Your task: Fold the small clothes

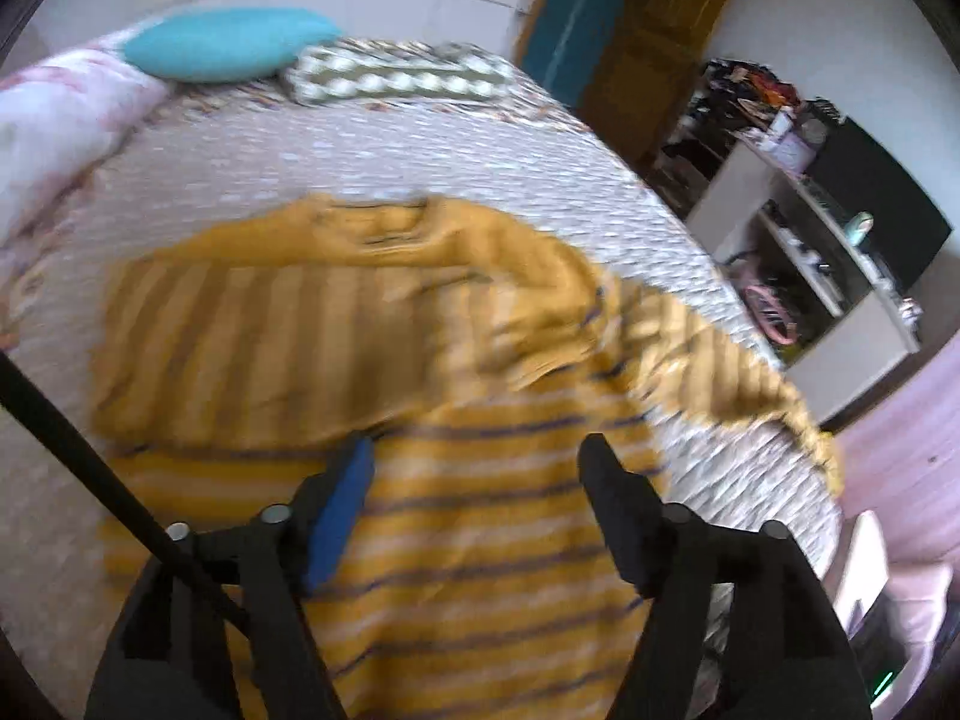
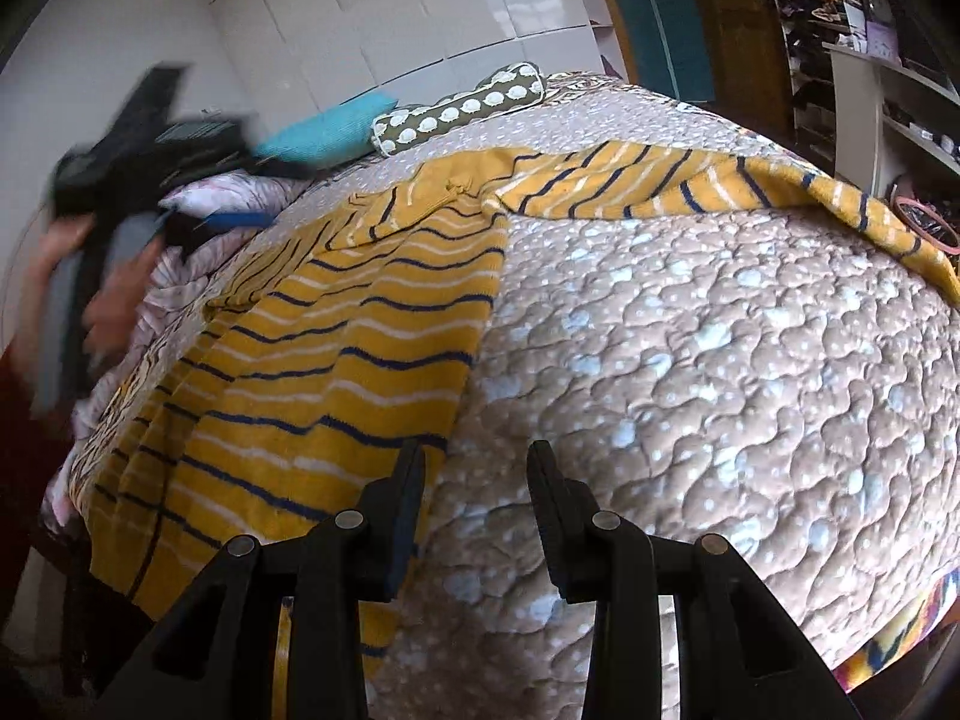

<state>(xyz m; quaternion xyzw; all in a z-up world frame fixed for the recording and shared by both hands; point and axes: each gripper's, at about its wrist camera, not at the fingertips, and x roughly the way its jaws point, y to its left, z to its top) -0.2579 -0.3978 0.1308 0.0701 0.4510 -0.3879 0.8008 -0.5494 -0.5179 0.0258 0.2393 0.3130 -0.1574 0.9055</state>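
A mustard-yellow sweater point(image 1: 384, 348) with dark blue and white stripes lies on the quilted bed. Its left sleeve side is folded over the body; the other sleeve point(image 1: 720, 360) stretches out to the right. My left gripper point(image 1: 477, 456) is open and empty, above the sweater's lower body. In the right wrist view the sweater point(image 2: 336, 348) lies at the left, its sleeve point(image 2: 690, 186) running toward the bed's far right edge. My right gripper point(image 2: 477, 468) is open and empty, above the quilt just right of the sweater's hem. The left gripper point(image 2: 150, 144) shows blurred at far left.
The bed has a beige dotted quilt point(image 2: 720, 360). A turquoise pillow point(image 1: 222, 42) and a patterned bolster point(image 1: 396, 75) lie at its head, a floral pillow point(image 1: 54, 120) at the left. White shelves point(image 1: 810, 252) with clutter stand to the right, past the bed's edge.
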